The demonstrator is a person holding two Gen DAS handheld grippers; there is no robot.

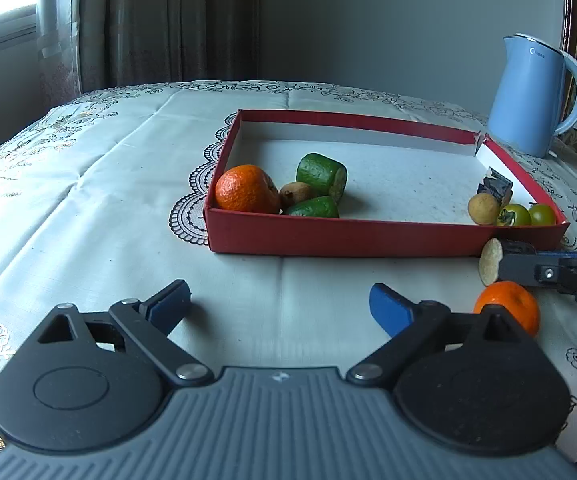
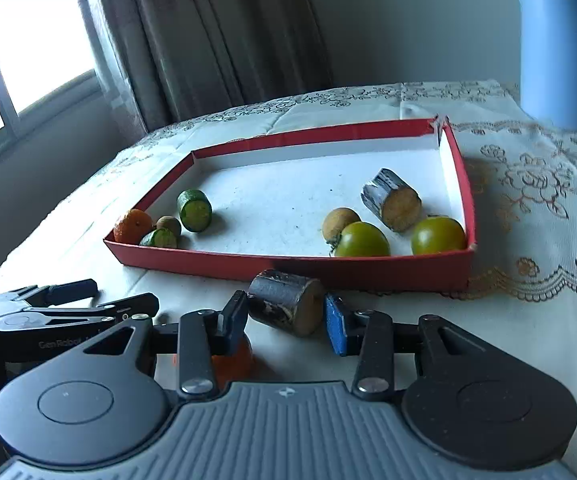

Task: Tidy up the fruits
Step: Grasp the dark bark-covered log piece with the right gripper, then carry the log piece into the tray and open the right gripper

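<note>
A red tray (image 1: 368, 238) (image 2: 288, 266) holds a mandarin (image 1: 246, 189) (image 2: 132, 225), two cucumber pieces (image 1: 322, 174) (image 2: 194, 210), a small brown fruit (image 1: 294, 193), a pale round fruit (image 1: 483, 209) (image 2: 340, 222), two green tomatoes (image 1: 514, 215) (image 2: 362, 240) and a dark sugarcane piece (image 2: 392, 199). My right gripper (image 2: 286, 316) (image 1: 528, 268) is shut on another dark sugarcane piece (image 2: 286, 307) (image 1: 490, 267), just in front of the tray. A second mandarin (image 1: 508, 308) (image 2: 232, 356) lies on the cloth under it. My left gripper (image 1: 280, 306) is open and empty.
A blue kettle (image 1: 532, 96) (image 2: 560, 48) stands behind the tray's right corner. The table has a white embroidered cloth (image 1: 88, 200). Curtains and a window are at the back left. My left gripper shows in the right wrist view (image 2: 60, 308).
</note>
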